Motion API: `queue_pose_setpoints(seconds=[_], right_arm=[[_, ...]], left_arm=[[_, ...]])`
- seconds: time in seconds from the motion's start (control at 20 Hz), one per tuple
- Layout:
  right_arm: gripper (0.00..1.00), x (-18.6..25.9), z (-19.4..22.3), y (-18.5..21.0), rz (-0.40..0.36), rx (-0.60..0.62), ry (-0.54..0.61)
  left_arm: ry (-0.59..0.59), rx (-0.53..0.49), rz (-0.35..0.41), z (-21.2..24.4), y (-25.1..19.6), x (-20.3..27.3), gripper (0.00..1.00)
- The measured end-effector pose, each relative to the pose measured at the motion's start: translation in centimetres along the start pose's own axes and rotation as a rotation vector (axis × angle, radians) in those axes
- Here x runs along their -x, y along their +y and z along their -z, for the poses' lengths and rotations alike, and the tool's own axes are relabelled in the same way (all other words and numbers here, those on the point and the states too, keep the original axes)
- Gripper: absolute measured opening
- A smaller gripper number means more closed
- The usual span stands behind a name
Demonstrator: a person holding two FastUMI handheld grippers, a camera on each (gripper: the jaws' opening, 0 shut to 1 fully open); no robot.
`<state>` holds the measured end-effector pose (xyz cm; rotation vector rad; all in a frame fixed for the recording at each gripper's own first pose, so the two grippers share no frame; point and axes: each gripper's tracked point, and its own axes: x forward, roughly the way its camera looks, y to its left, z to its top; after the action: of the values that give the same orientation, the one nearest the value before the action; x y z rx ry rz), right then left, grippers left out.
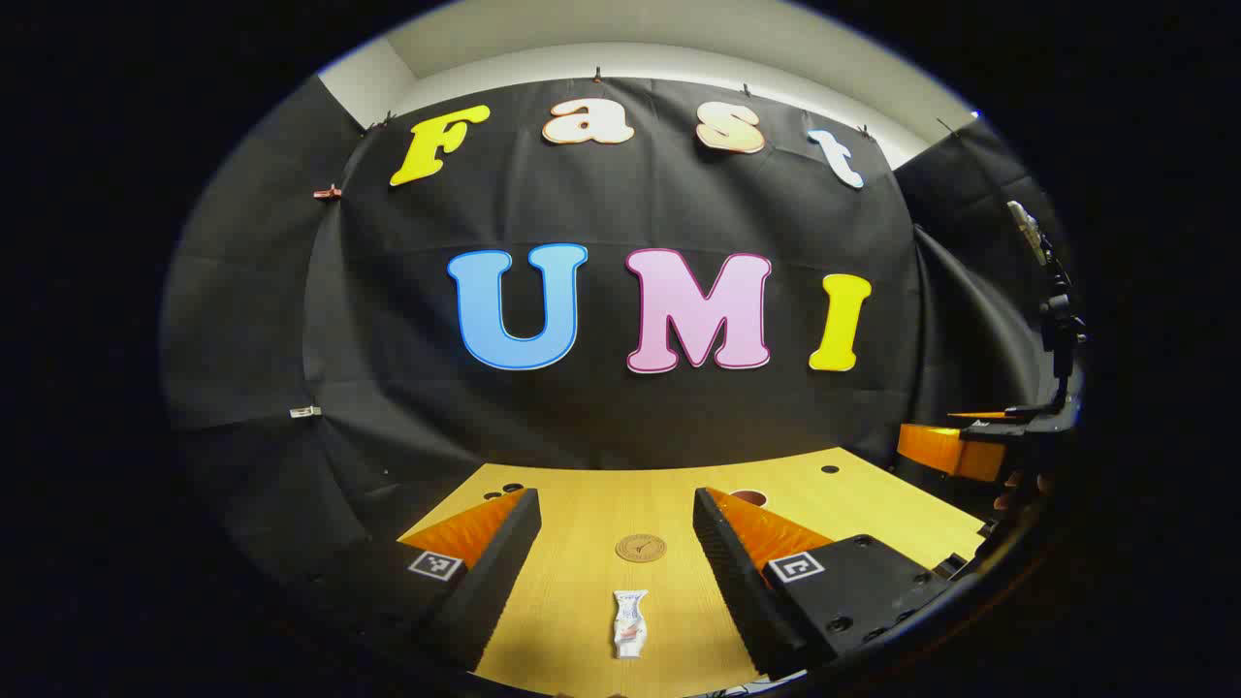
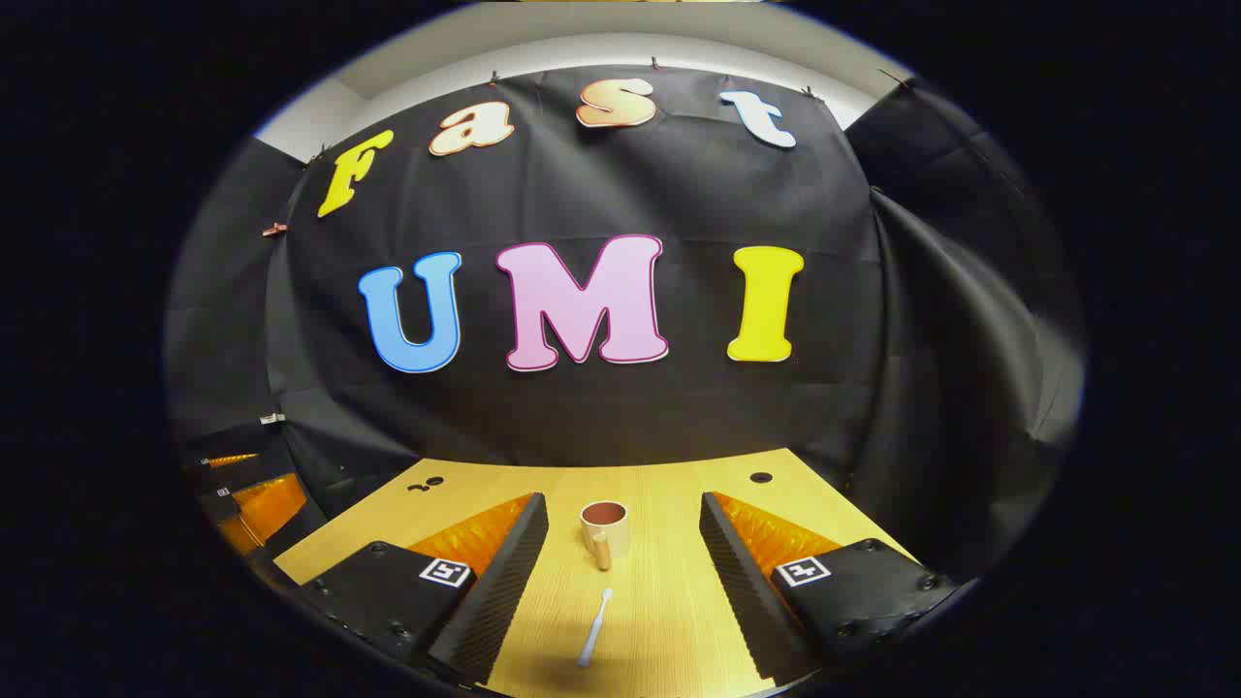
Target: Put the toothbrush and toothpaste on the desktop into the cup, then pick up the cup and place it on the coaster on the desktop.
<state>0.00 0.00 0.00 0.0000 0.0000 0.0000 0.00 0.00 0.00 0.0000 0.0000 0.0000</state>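
Lying flat on the wooden desktop (image 1: 582, 582), the toothpaste (image 1: 630, 623) sits between the two fingers of the left claw (image 1: 617, 572), at about 6 o'clock in the left gripper view, its length running toward 12 o'clock. The left claw is released, its fingers spread wide and well apart from the tube on either side; it holds nothing and touches nothing. Just past the tube toward 12 o'clock lies the round coaster (image 1: 641, 548), also between the fingers and apart from both. A sliver of the cup (image 1: 749, 497) shows behind the finger on the 3 o'clock side. Far off at 3 o'clock, part of the other claw and the hand holding it show at the edge.

In the right gripper view, the toothbrush (image 2: 593, 628) lies on the desktop at 6 o'clock, between the fingers of the right claw (image 2: 620, 577), its length running roughly toward 12 o'clock with a slight lean toward 1 o'clock. Beyond it toward 12 o'clock stands the cup (image 2: 604, 528), upright, its handle turned toward 6 o'clock, near the brush's far end but not touching it. The right claw is likewise released, fingers wide apart, gripping nothing and clear of both brush and cup. At 9 o'clock in this view part of the left claw shows at the desktop's edge.
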Motion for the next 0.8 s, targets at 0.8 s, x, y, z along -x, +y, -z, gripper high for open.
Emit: queue_pose_setpoints(seconds=[0.8], right_arm=[[0.98,-3.2,2.3,-2.1,0.023,-0.003,0.088]], left_arm=[[0.104,0.027,-0.039,3.7,0.4,-2.3,0.99]])
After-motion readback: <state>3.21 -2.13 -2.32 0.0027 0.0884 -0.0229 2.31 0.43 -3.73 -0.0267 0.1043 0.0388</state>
